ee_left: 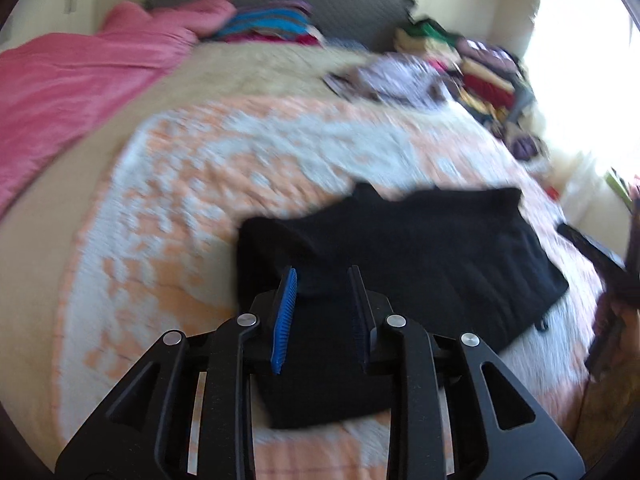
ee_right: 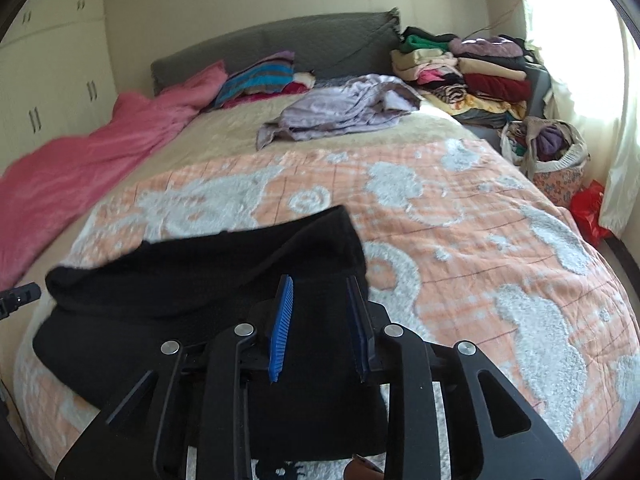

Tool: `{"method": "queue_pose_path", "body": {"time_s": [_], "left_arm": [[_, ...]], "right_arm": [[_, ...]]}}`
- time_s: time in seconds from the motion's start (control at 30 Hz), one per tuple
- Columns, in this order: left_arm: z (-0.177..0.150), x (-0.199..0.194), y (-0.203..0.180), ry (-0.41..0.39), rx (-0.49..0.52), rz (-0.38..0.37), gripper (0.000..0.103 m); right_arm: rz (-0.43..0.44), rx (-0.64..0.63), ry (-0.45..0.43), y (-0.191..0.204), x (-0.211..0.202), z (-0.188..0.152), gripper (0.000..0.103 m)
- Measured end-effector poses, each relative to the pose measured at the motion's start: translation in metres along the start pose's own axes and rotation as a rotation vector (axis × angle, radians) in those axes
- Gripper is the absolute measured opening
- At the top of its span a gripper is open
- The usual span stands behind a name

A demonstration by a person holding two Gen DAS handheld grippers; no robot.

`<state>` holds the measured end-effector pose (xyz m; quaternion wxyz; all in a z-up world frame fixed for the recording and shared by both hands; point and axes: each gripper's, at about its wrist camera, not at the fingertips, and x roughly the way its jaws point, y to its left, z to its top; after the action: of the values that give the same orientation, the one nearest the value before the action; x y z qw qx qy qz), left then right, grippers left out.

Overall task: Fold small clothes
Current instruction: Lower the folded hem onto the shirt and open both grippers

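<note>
Black knit garment (ee_right: 200,280) rumpled on fuzzy peach quilt (ee_right: 480,240), both jaws parted, empty.

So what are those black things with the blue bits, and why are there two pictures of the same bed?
Those are two grabbing tools that a person holds, one in each hand. Each has a small camera looking forward along its two fingers, so one picture comes from the left gripper and the other from the right gripper. The blue strips are the pads on the fingers. Both sets of jaws are open and hold nothing right now. Under them a black garment lies on the orange and white blanket of the bed. Farther back are a pink blanket, a crumpled lilac cloth and a stack of folded clothes.
</note>
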<state>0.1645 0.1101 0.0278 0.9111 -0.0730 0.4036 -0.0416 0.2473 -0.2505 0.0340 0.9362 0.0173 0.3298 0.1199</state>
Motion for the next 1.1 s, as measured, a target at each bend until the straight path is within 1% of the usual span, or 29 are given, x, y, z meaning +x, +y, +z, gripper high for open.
{"method": "queue_pose_path", "body": {"time_s": [0.17, 0.23, 0.33, 0.5, 0.6, 0.73, 0.77, 0.83, 0.9, 0.97, 1.03, 1.1], "left_arm": [[-0.017, 0.033, -0.018, 0.098, 0.06, 0.013, 0.018], [-0.017, 0.045, -0.019, 0.108, 0.086, 0.044, 0.018], [-0.009, 0.057, -0.015, 0.11, 0.091, 0.074, 0.019], [0.014, 0.07, -0.002, 0.086, 0.073, 0.122, 0.019], [0.031, 0.075, 0.012, 0.072, 0.026, 0.132, 0.022], [0.06, 0.067, 0.038, 0.009, -0.066, 0.134, 0.025], [0.064, 0.066, 0.041, -0.003, -0.078, 0.14, 0.03], [0.073, 0.059, 0.054, -0.034, -0.111, 0.155, 0.034], [0.076, 0.052, 0.064, -0.051, -0.145, 0.156, 0.034], [0.072, 0.045, 0.074, -0.054, -0.163, 0.158, 0.035], [0.063, 0.042, 0.08, -0.044, -0.166, 0.159, 0.036], [0.051, 0.039, 0.082, -0.026, -0.167, 0.15, 0.036]], "right_arm": [[0.023, -0.072, 0.096, 0.021, 0.028, -0.013, 0.025], [0.023, -0.095, 0.122, 0.027, 0.038, -0.015, 0.025], [0.02, -0.123, 0.154, 0.036, 0.054, -0.014, 0.025], [0.017, -0.149, 0.188, 0.046, 0.08, -0.002, 0.025], [0.02, -0.136, 0.196, 0.046, 0.091, 0.006, 0.025], [0.017, -0.113, 0.179, 0.044, 0.098, 0.019, 0.025], [0.019, -0.103, 0.174, 0.043, 0.1, 0.024, 0.025], [0.018, -0.079, 0.166, 0.037, 0.103, 0.032, 0.025], [0.004, -0.056, 0.155, 0.032, 0.104, 0.038, 0.025], [-0.01, -0.019, 0.14, 0.02, 0.1, 0.043, 0.025], [-0.02, 0.004, 0.126, 0.009, 0.093, 0.042, 0.029], [-0.037, 0.02, 0.129, -0.002, 0.085, 0.037, 0.044]]}}
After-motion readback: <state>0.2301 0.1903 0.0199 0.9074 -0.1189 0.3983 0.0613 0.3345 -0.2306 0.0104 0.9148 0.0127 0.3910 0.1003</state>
